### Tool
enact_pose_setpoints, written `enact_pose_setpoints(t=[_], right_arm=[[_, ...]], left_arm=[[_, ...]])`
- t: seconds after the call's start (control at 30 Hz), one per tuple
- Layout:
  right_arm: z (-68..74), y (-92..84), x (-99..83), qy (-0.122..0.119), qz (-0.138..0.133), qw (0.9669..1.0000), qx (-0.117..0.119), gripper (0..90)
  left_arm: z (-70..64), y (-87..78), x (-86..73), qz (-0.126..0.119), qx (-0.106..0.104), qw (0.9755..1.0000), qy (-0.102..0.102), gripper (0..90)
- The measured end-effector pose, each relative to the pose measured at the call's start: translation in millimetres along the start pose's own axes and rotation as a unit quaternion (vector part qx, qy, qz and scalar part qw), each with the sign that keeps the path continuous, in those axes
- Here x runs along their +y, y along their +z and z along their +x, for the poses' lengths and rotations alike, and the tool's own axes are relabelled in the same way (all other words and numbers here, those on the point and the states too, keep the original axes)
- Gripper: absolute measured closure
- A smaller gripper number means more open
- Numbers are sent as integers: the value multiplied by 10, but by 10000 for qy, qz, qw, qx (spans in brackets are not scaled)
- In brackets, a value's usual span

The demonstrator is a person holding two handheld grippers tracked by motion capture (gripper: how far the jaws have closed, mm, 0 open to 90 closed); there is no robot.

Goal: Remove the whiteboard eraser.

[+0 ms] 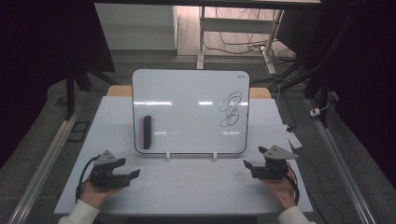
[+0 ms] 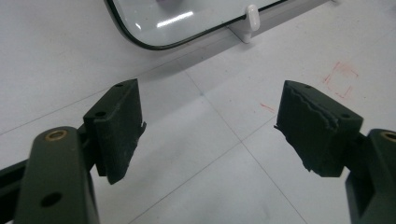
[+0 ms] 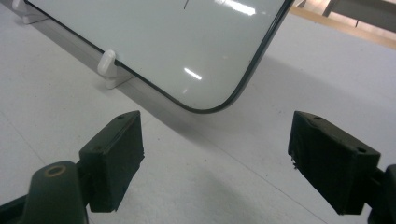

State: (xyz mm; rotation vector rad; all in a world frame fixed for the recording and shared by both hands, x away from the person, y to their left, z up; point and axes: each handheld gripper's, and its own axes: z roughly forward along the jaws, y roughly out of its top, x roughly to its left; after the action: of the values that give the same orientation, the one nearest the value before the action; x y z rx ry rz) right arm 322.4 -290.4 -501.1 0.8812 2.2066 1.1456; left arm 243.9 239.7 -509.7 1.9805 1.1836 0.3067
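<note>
- Nearest, at the near edge of the white table, the person's two hands rest low with a gripper in each; white sleeves come in from the bottom of the high view.
- The left gripper sits at the near left. In the left gripper view its jaws stand wide apart with bare table between them, so it is released and grasps nothing.
- The right gripper sits at the near right. In the right gripper view its jaws are likewise spread wide over bare table, released and empty.
- Between the two grippers, faint red marks show on the table top; nothing else lies there.
- Farther back, a whiteboard stands propped on two small white clips near the middle of the table, leaning away from the person.
- On the left part of the board, an eraser with a purple side and a dark side clings upright to the surface, well apart from both grippers.
- On the right part of the board, a black scribble is whole and unsmeared.
- Judgement: the work appears to be wiping the board, and it looks not yet begun. The eraser is untouched in its place and the scribble is intact.
- What seems left: pick the eraser off the board, most handily with the left gripper, carry it across to the scribble, rub until the mark is gone, and put the eraser back.
- Beyond the table, a floor with cables and desk legs lies in dim light.
</note>
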Motion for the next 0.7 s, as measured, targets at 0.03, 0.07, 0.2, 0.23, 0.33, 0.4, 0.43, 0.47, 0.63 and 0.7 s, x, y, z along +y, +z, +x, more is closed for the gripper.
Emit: enact_pose_setpoints(t=[0.03,0.07,0.2,0.23,0.33,0.4,0.43,0.47,0.63,0.7], right_arm=[[7,-6,-3,-1,-25,10000,-15,182],[6,-8,-6,-7,-50,10000,-16,186],[-7,14,-29,70,-11,10000,26,181],[-6,17,-33,65,-12,10000,9,183],[-6,18,-35,54,-8,10000,-14,182],[-6,15,-36,70,0,10000,-17,181],[-6,12,-35,75,1,10000,-22,180],[-5,10,-34,91,-5,10000,-22,181],[-5,-8,-24,107,-78,9999,-61,190],[1,-10,-24,114,-89,9999,-47,190]], left_arm=[[-2,0,-1,2,4,10000,-1,238],[1,6,2,17,21,10000,-12,240],[8,16,2,35,35,10000,-34,244],[9,15,3,35,44,10000,-37,247],[11,2,6,-3,49,10000,-58,252],[1,-14,12,-36,47,10000,-58,253],[-3,-21,15,-50,38,10000,-48,253],[-16,-38,25,-84,26,10000,-29,252],[-63,-113,113,-247,-53,9997,34,257],[-105,-168,202,-410,-60,9991,49,257]])
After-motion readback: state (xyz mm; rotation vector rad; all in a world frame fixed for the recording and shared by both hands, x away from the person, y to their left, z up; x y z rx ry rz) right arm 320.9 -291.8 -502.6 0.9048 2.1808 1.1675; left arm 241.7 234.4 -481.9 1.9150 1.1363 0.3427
